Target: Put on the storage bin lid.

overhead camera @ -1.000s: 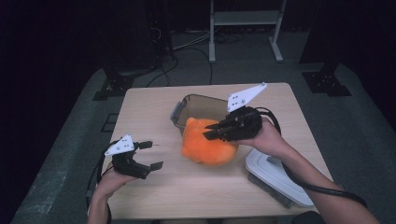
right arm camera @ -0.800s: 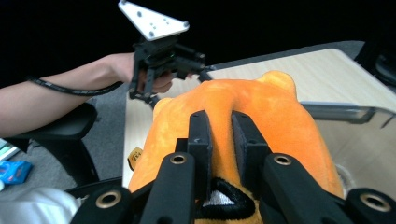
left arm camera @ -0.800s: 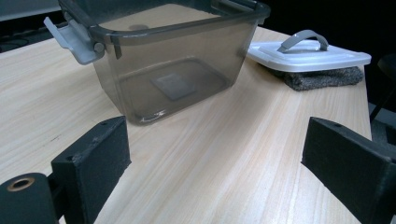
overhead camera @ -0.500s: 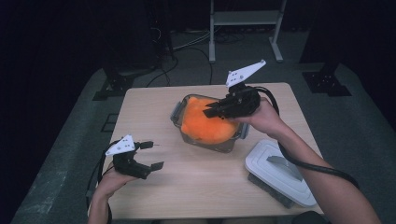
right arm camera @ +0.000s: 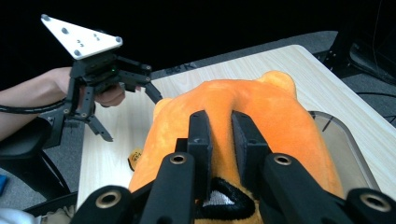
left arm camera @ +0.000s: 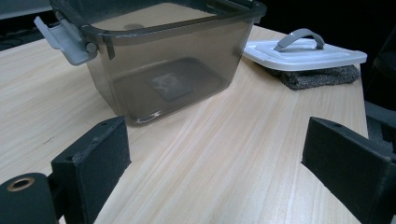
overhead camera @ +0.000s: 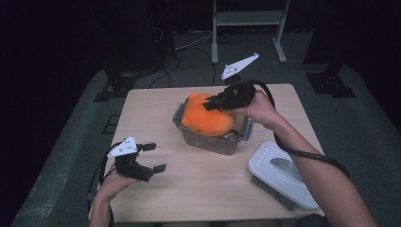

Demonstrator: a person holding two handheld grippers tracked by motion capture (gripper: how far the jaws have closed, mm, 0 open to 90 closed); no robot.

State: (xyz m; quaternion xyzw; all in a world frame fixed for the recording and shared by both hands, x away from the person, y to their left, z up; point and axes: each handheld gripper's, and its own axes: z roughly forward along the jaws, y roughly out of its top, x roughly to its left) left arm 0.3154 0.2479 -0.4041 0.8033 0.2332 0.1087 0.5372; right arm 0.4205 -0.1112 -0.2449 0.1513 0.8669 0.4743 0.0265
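Right hand-held gripper (overhead camera: 211,105), held over the far middle of the wooden surface (overhead camera: 213,189), jaws clamped narrow on an orange plush toy (overhead camera: 208,118); in the right gripper view the two black jaws pinch a fold of the plush (right arm camera: 261,121) between them, a dark patch with white stitching just below the pads. Plush sits in the mouth of a smoky translucent container (overhead camera: 222,139), directly under this gripper, bulk of it above the rim, lower part inside; whether it touches the bottom cannot be told. Container has grey latch clips at its ends; in the left gripper view its near wall (left arm camera: 168,79) stands ahead of the left jaws, a clip at its upper left corner. Left hand-held gripper (overhead camera: 156,157) hovers low over the near left part of the surface, well apart from the container, jaws spread wide with nothing between them, bare wood between the pads (left arm camera: 95,158). White lid (overhead camera: 279,172) with grey handle lies on a dark grey pad, near side of the right forearm, apart from the container; in the left gripper view it (left arm camera: 308,51) lies beyond the container to the right.
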